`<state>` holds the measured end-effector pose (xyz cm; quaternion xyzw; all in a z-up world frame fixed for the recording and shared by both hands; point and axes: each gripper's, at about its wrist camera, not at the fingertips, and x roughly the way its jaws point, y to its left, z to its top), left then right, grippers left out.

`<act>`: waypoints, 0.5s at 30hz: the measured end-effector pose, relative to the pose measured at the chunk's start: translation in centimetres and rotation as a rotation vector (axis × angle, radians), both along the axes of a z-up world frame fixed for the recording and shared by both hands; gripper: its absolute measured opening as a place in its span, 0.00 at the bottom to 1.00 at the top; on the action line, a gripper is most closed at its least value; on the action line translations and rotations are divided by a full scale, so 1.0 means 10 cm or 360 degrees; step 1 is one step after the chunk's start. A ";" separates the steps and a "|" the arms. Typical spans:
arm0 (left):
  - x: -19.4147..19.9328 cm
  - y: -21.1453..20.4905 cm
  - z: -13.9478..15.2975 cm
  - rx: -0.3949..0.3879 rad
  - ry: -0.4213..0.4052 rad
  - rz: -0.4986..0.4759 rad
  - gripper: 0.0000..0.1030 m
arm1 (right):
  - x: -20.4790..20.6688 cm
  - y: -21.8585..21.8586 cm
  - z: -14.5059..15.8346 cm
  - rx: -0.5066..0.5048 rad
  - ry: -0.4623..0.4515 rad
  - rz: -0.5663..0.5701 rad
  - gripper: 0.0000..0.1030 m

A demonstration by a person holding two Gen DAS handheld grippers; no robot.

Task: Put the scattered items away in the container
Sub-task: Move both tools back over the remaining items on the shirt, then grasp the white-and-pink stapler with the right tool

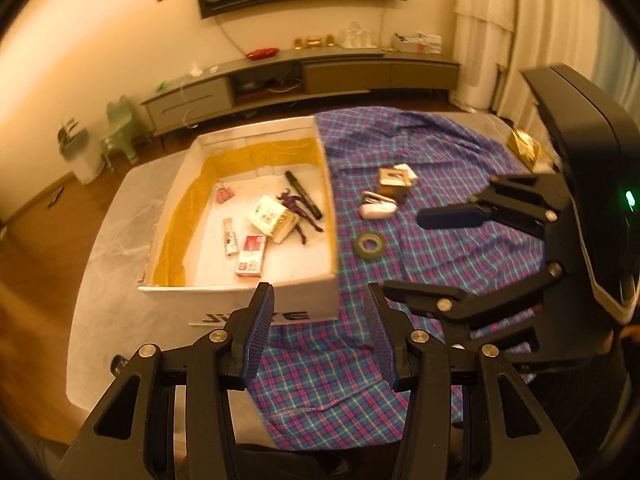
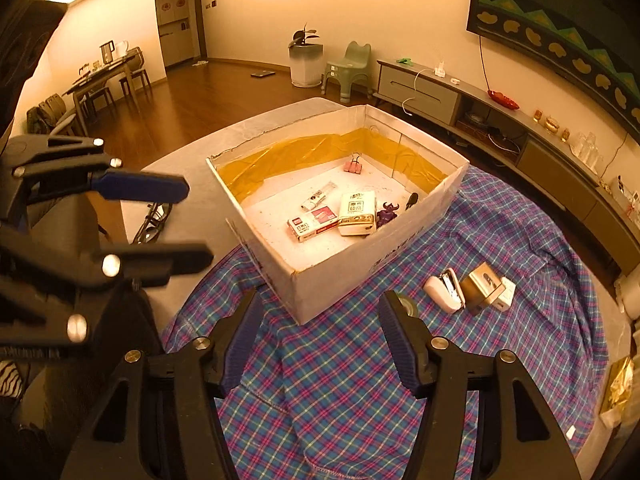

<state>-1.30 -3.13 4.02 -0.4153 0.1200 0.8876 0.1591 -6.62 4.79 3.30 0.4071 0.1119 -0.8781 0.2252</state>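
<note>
Cardboard box (image 1: 240, 300) sat toward the table's left edge, already holding small packets. Right of it on the plaid cloth (image 1: 320, 380) lay a tape roll (image 1: 371, 243), light, stiff, best pinched across its rim. Left gripper (image 1: 320, 334) and right gripper (image 2: 320, 344) gaped wide, empty.

One box (image 1: 224, 296), two grippers (image 1: 320, 312) (image 2: 320, 316).
</note>
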 end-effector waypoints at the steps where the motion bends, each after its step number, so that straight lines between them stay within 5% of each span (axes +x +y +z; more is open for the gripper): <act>1: 0.02 0.03 -0.02 -0.0004 -0.0001 -0.0017 0.48 | 0.02 0.03 -0.02 -0.0015 -0.0004 -0.0006 0.60; 15: 0.06 0.48 -0.39 0.0052 -0.0139 -0.0142 0.48 | 0.02 0.94 -0.38 -0.0298 -0.0086 -0.0328 0.60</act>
